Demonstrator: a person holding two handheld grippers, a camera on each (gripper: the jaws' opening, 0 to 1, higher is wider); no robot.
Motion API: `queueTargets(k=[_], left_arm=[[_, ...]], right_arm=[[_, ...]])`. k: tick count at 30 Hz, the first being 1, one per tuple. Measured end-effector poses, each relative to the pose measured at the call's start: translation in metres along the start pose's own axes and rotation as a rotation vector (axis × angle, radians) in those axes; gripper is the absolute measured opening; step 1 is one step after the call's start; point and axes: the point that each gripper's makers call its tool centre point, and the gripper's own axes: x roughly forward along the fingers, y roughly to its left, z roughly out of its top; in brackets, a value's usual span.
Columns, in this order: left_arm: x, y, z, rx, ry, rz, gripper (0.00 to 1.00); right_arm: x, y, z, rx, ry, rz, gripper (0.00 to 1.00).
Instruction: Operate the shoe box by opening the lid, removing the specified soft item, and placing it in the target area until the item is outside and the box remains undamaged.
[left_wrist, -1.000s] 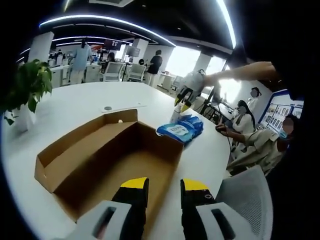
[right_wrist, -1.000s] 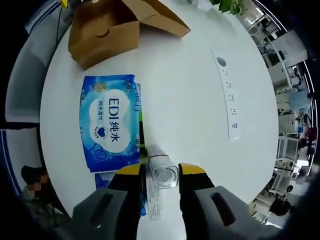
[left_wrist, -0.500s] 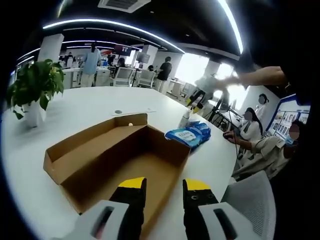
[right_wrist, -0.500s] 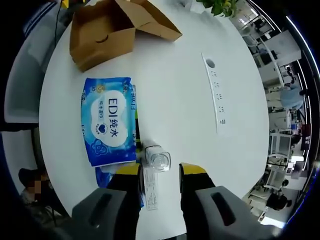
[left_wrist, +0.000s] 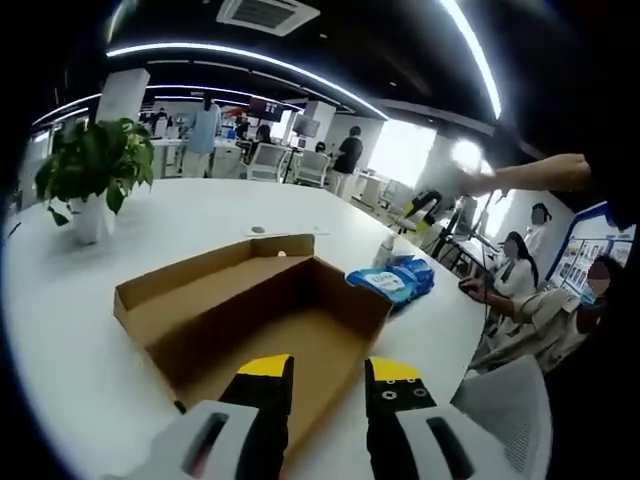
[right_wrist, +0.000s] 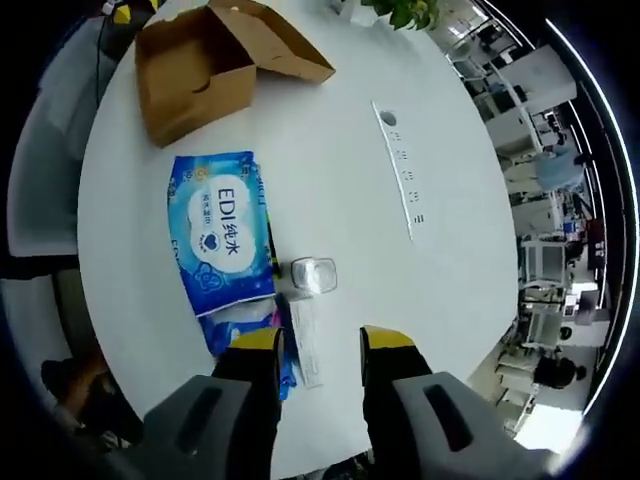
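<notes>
In the left gripper view, the left gripper (left_wrist: 328, 370) is seen at the bottom middle, with its yellow-tipped jaws set narrowly apart and nothing held between them. Just above the jaws, the open brown cardboard shoe box (left_wrist: 250, 310) is seen on the round white counter (left_wrist: 70, 300). No lid is on the box, and a bare brown floor is seen inside it. A blue soft pack of wet wipes (left_wrist: 392, 281) is seen to the right of the box, lying on the counter outside it. A green plant in a white pot (left_wrist: 90, 175) is seen at the upper left. A person's arm (left_wrist: 545, 175) is stretched across the upper right.

In the right gripper view, the right gripper (right_wrist: 318, 342) is seen at the bottom middle, with jaws narrowly apart and nothing held. The counter (right_wrist: 340, 200) is looked down on from above. The wipes pack (right_wrist: 222, 240) is seen at the middle left, and the shoe box (right_wrist: 195, 75) at the upper left, well apart from it. A small clear plastic bottle (right_wrist: 313, 274) is seen just beside the pack. A long white power strip (right_wrist: 398, 165) is seen to the upper right.
</notes>
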Motion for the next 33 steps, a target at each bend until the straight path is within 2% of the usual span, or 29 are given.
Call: queueTargets(k=[3, 6, 10, 16, 23, 25, 28, 33], left_arm=[[-0.006, 0.011, -0.001, -0.031, -0.016, 0.053, 0.29], [-0.014, 0.023, -0.003, -0.069, -0.030, 0.106, 0.29], [-0.020, 0.034, -0.007, -0.084, -0.030, 0.161, 0.29], [-0.029, 0.055, -0.014, -0.134, -0.041, 0.263, 0.29], [-0.038, 0.080, -0.029, -0.196, -0.026, 0.365, 0.29], [-0.039, 0.085, -0.033, -0.221, -0.019, 0.378, 0.29], [-0.038, 0.089, -0.037, -0.231, -0.008, 0.393, 0.29], [-0.033, 0.093, -0.047, -0.259, 0.026, 0.403, 0.30]], right_arm=[[-0.005, 0.005, -0.006, 0.052, -0.013, -0.011, 0.27], [-0.012, 0.011, -0.005, 0.161, -0.080, -0.025, 0.27], [-0.017, 0.018, -0.008, 0.274, -0.133, -0.036, 0.28], [-0.023, 0.033, -0.002, 0.400, -0.238, -0.059, 0.30], [-0.030, 0.054, 0.013, 0.607, -0.399, -0.050, 0.31], [-0.030, 0.060, 0.019, 0.647, -0.440, -0.042, 0.31], [-0.031, 0.068, 0.024, 0.671, -0.462, -0.040, 0.32], [-0.034, 0.083, 0.041, 0.735, -0.535, -0.025, 0.32]])
